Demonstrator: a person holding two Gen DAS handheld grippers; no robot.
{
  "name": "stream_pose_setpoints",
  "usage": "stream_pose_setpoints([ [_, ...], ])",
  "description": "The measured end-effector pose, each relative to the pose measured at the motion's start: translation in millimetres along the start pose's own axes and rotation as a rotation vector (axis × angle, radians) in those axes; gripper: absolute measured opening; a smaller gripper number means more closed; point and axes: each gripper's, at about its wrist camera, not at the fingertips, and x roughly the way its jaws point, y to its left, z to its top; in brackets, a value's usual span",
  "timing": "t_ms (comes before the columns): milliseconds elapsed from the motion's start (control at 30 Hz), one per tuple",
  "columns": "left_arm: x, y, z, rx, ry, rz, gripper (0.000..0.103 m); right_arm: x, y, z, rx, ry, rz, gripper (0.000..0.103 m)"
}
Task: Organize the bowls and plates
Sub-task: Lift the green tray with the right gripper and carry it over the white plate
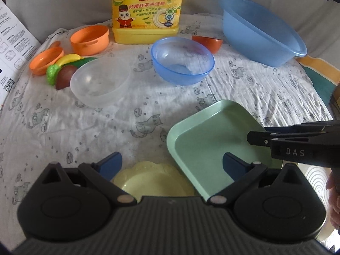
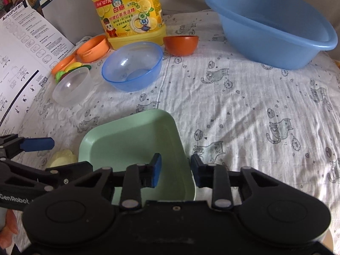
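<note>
Large blue basin (image 2: 274, 27), upper right of the right wrist view: on the cat-print cloth (image 2: 244, 97), well apart from both grippers. Likely risk: none for now.

Green square plate (image 2: 136, 142), lower centre of that view: tilted, its near right rim running between the right gripper (image 2: 176, 170) jaws. The jaws stand narrow with the rim inside the gap. One blue pad (image 2: 156, 170) sits over the plate's inner face, the other outside the wall. I cannot tell whether the pads press yet. Judgement: the hold, if any, is on a thin edge near one corner, so the plate could pivot or slip out when lifted.

Yellow scalloped plate (image 1: 153, 180), bottom centre of the left wrist view: lies just beside the green plate, possibly under its edge. The left gripper (image 1: 172, 163) hangs above it with fingers wide and nothing between them. Risk: the green plate drags this one along, or the two grippers knock each other, since they are close.

Blue bowl (image 1: 182, 61) and clear bowl (image 1: 99, 82), upper middle: empty, apart from each other. The clear bowl touches the toy fruit (image 1: 63, 72), so moving it may scatter them.

Detergent jug (image 1: 146, 10), top centre: upright behind the bowls; a careless reach could tip it.
</note>
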Motion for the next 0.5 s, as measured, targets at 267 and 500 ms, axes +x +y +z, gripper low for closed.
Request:
stream_pose_setpoints([
  [267, 8.5, -8.7, 3.9, 0.010, 0.009, -0.014, 0.101, -0.3, -9.8, -1.0, 0.017, -0.027, -0.070, 0.012],
  [500, 15.1, -24.5, 5.9, 0.051, 0.015, -0.045, 0.091, -3.0, -24.2, -3.0, 0.086, -0.044, -0.131, 0.013],
])
